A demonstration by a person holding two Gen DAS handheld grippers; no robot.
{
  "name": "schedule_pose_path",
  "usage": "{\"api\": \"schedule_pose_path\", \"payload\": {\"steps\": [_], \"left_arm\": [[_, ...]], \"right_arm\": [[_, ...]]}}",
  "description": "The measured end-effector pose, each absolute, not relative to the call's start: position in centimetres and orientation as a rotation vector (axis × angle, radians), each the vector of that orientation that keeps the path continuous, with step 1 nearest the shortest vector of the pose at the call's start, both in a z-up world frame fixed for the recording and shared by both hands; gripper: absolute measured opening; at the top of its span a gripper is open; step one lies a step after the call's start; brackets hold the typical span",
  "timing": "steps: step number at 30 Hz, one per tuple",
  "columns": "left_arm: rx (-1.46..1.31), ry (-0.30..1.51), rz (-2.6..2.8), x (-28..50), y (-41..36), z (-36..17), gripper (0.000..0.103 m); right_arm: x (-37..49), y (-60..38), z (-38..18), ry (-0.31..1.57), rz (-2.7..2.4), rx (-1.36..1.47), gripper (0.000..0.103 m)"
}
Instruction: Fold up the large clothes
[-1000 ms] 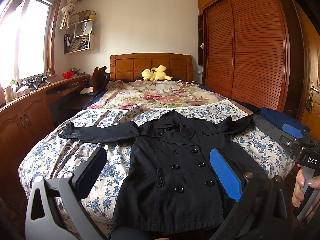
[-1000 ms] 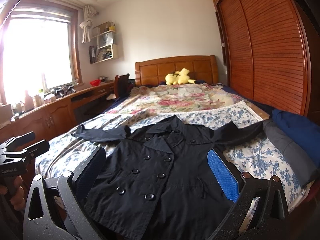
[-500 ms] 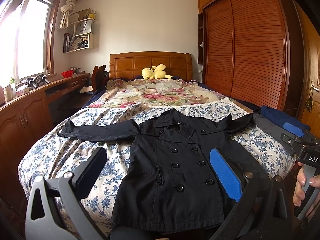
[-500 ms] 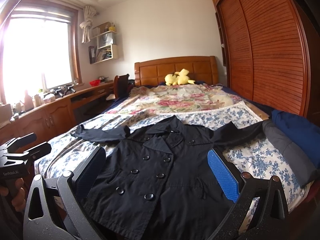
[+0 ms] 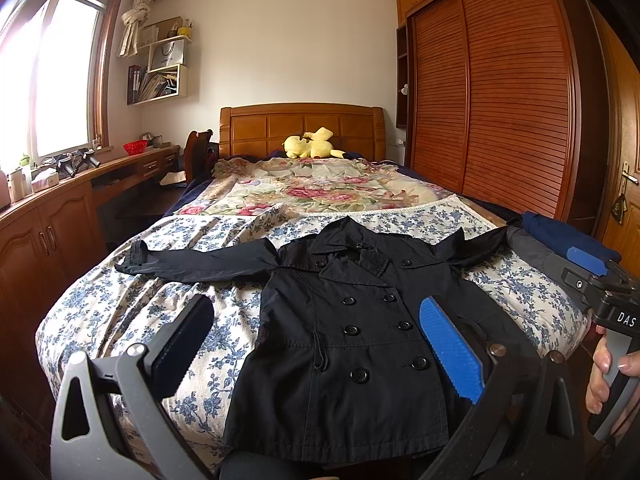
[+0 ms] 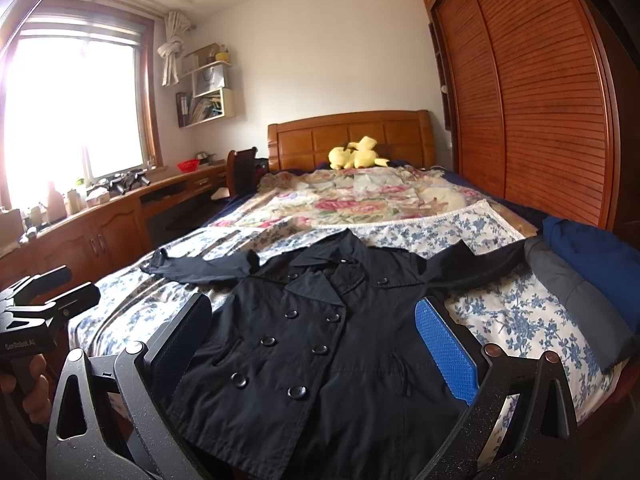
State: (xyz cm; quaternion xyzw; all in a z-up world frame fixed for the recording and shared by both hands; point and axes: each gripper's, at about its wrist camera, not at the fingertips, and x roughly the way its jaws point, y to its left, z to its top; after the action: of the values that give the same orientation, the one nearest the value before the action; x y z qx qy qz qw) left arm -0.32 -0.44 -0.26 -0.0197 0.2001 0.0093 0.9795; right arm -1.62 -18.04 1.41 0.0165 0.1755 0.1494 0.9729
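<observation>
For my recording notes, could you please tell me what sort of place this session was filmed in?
A home bedroom: a bed with a wooden headboard holds the black coat, and a slatted wooden wardrobe lines one wall.

A: What lies on the bed (image 5: 120,312)?
B: A black coat (image 5: 344,332), spread flat, front up, both sleeves stretched out to the sides.
A: And the left gripper (image 5: 316,344)?
B: It hovers above the coat's hem, jaws wide apart, holding nothing. The right gripper (image 5: 592,280) is beside the coat's right sleeve, in a hand (image 5: 612,376).
</observation>
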Motion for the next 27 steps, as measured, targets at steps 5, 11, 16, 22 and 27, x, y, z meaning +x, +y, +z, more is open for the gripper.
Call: {"api": "schedule_pose_path", "payload": {"steps": [5, 11, 16, 22, 27], "left_arm": [[-0.039, 0.403, 0.018, -0.27, -0.46, -0.24, 0.103], [-0.039, 0.4, 0.018, -0.27, -0.5, -0.31, 0.103], [-0.04, 0.399, 0.018, -0.26, -0.54, -0.32, 0.103], [-0.041, 0.399, 0.018, -0.31, -0.43, -0.27, 0.103], [-0.04, 0.399, 0.018, -0.34, -0.4, -0.27, 0.103]], "right_arm": [[-1.62, -18.07, 1.45, 0.354, 0.302, 0.034, 0.103], [-1.6, -18.06, 1.52, 0.354, 0.3, 0.034, 0.103], [-1.6, -18.09, 1.56, 0.354, 0.302, 0.036, 0.103], [-1.64, -18.06, 1.54, 0.354, 0.304, 0.039, 0.103], [-1.67, -17.98, 1.58, 0.354, 0.304, 0.038, 0.103]]}}
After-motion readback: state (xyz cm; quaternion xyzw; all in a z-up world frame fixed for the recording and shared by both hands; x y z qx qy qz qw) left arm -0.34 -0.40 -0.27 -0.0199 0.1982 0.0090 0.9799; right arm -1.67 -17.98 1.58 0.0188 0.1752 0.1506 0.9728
